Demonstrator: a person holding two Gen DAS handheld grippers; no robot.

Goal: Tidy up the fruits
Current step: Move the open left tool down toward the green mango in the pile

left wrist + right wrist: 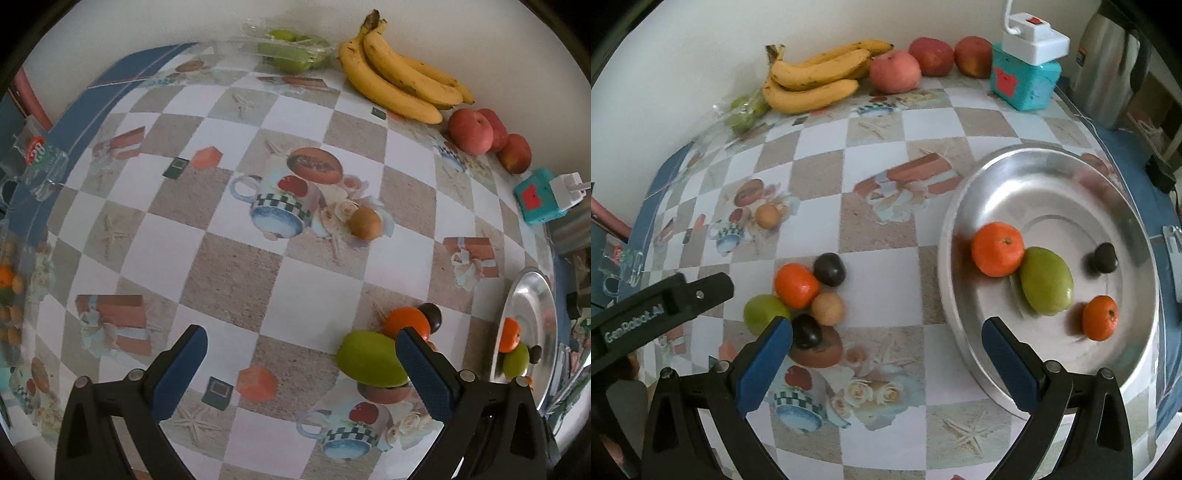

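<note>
- Left wrist view: the oval green mango (369, 360) lies on the checked tablecloth (229, 280), its long side running from 10 o'clock to 4 o'clock.
- It sits right against the inner side of the right blue finger of the left gripper (301, 367), at about 4 o'clock in the picture.
- A round orange tangerine (406, 323) and a small dark plum (432, 315) sit just behind that finger.
- The left gripper's fingers are wide apart and hold nothing.
- A brown kiwi (365, 222) lies alone near the middle. Yellow bananas (399, 74) and red apples (476, 133) line the wall at 1 o'clock.
- Right wrist view: the shiny round metal tray (964, 206) is at 3 o'clock. In it lie a second green mango (1047, 280), pointing 11 to 5 o'clock, two tangerines (997, 249) and a dark plum (1102, 257).
- The right gripper (888, 341) has its fingers wide apart and holds nothing. The tray's near rim is beside its right finger.
- A small heap of fruit (809, 295) sits on the cloth at 9 o'clock, just past the left finger.
</note>
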